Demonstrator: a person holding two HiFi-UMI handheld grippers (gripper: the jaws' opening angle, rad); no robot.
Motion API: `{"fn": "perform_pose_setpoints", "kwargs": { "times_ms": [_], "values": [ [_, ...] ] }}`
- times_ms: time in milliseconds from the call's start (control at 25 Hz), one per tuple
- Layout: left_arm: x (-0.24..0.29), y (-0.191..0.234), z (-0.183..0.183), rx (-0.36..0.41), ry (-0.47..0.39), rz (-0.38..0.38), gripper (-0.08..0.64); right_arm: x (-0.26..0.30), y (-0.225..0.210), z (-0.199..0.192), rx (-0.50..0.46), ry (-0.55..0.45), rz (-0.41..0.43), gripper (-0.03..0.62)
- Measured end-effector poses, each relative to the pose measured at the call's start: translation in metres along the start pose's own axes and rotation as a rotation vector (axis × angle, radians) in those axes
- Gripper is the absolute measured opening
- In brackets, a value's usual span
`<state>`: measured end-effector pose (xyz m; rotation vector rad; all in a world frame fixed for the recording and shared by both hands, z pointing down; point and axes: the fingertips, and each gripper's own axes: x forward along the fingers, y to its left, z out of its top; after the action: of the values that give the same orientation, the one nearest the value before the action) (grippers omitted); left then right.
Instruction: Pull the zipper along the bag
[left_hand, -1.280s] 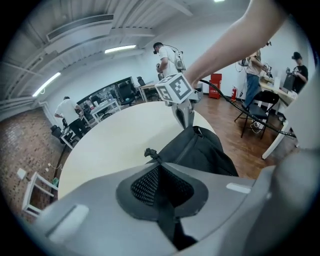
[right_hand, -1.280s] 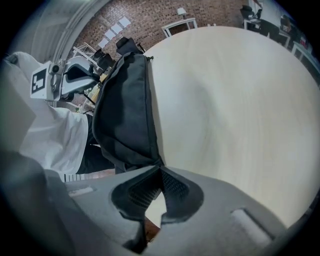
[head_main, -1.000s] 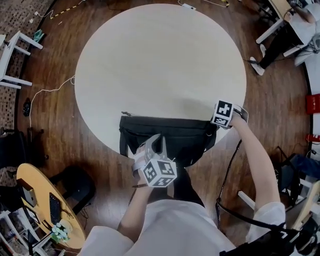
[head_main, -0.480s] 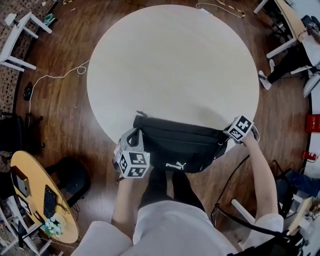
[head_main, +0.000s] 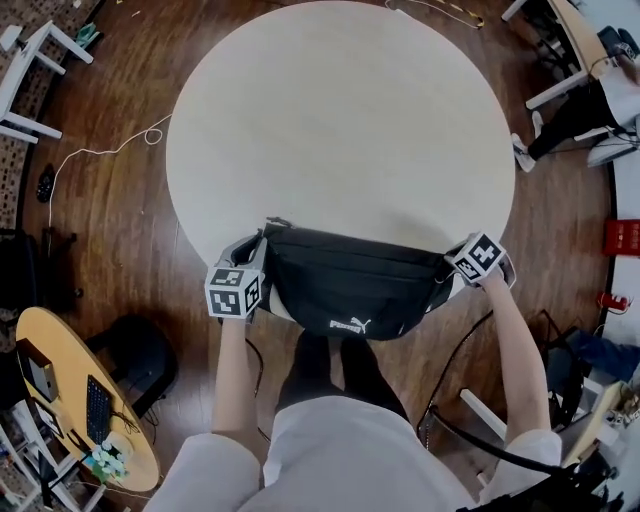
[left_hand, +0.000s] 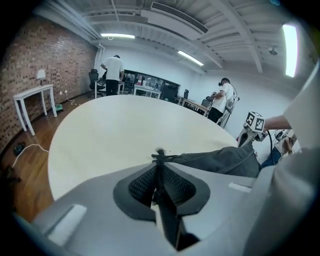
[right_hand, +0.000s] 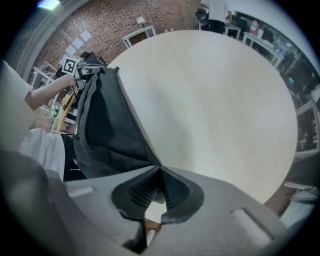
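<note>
A black waist bag lies across the near edge of the round pale table, its front hanging over the rim. My left gripper is at the bag's left end. In the left gripper view the small black zipper pull sits pinched at the tips of my left gripper, whose jaws are opening. The bag stretches away to the right. My right gripper is at the bag's right end. In the right gripper view my right gripper is shut on the bag's end fabric.
A white side table and a loose cable are on the wooden floor at left. A yellow desk with a keyboard stands at lower left. People stand far behind the table. A seated person's legs show at upper right.
My left gripper has moved from in front of the bag's middle to its left end, at the zipper pull. The right gripper has stayed at the bag's right end.
</note>
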<state>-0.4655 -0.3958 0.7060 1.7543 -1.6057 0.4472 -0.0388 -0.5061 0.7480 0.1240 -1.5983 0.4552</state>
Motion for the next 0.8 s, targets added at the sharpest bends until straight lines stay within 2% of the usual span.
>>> {"fn": "perform_pose_setpoints", "kwargs": {
  "times_ms": [160, 240, 320, 440, 520, 640, 720, 800],
  "values": [
    [-0.029, 0.007, 0.010, 0.023, -0.043, -0.001, 0.058, 0.004, -0.002, -0.003, 0.069, -0.083, -0.093, -0.008],
    [-0.040, -0.002, 0.022, 0.070, -0.057, -0.025, 0.055, -0.006, -0.013, -0.004, 0.124, -0.149, -0.203, -0.009],
    [-0.048, -0.012, 0.033, 0.117, -0.064, -0.030, 0.055, -0.031, -0.025, -0.003, 0.184, -0.249, -0.318, -0.009],
    [-0.067, -0.013, 0.036, 0.126, -0.069, 0.005, 0.061, -0.083, -0.017, -0.001, 0.274, -0.472, -0.390, -0.009],
    [-0.085, -0.008, 0.036, 0.114, -0.088, 0.048, 0.076, -0.121, 0.003, -0.003, 0.307, -0.618, -0.423, -0.009],
    [-0.124, -0.011, 0.042, 0.104, -0.158, 0.101, 0.029, -0.176, 0.048, -0.013, 0.312, -0.808, -0.489, -0.008],
    [-0.156, -0.034, 0.048, 0.119, -0.226, 0.107, 0.018, -0.210, 0.089, -0.023, 0.299, -0.950, -0.522, -0.009],
    [-0.191, -0.076, 0.050, 0.158, -0.310, 0.094, 0.018, -0.239, 0.137, -0.039, 0.289, -1.106, -0.542, -0.009]
  ]
}}
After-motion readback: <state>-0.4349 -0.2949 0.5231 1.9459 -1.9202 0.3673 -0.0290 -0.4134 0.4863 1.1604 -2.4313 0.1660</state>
